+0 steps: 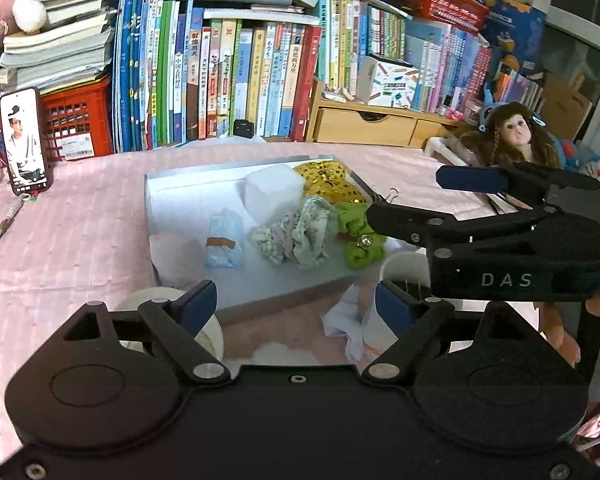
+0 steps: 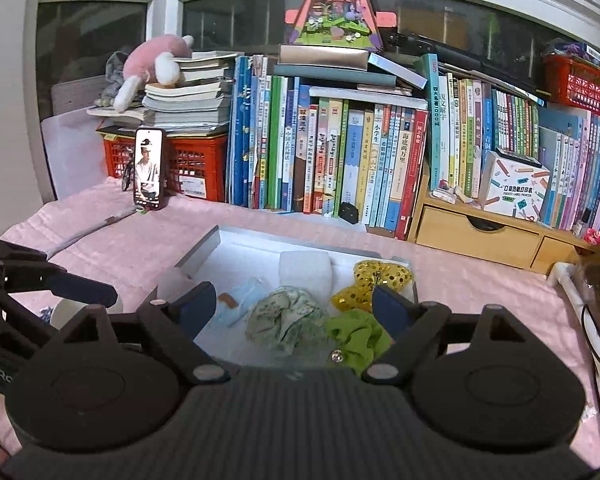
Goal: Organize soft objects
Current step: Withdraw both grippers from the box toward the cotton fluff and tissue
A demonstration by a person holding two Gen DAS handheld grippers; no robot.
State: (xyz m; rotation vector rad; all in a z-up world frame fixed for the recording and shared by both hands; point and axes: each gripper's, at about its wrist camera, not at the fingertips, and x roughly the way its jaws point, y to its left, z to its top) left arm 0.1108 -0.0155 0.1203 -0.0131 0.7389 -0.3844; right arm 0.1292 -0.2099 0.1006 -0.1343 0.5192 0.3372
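A shallow white box (image 1: pixel 180 196) lies on the pink tablecloth. In it are a white foam block (image 1: pixel 274 194), a gold sequin bow (image 1: pixel 328 180), a pale green patterned scrunchie (image 1: pixel 300 234), a lime green scrunchie (image 1: pixel 358 244) and a small blue packet (image 1: pixel 224 242). My left gripper (image 1: pixel 296 306) hangs open before the box's near edge, with nothing between its fingers. My right gripper (image 2: pixel 294 304) is open above the near side of the box (image 2: pixel 236 248), over the patterned scrunchie (image 2: pixel 284 318) and the lime scrunchie (image 2: pixel 358 338), and touches neither.
A tape roll (image 1: pixel 210 330), crumpled white tissue (image 1: pixel 348 322) and a white cup (image 1: pixel 402 268) lie near the box's front. Upright books (image 1: pixel 228 80), a red crate (image 1: pixel 78 120), a phone (image 1: pixel 24 140), wooden drawers (image 1: pixel 364 126) and a doll (image 1: pixel 508 136) line the back.
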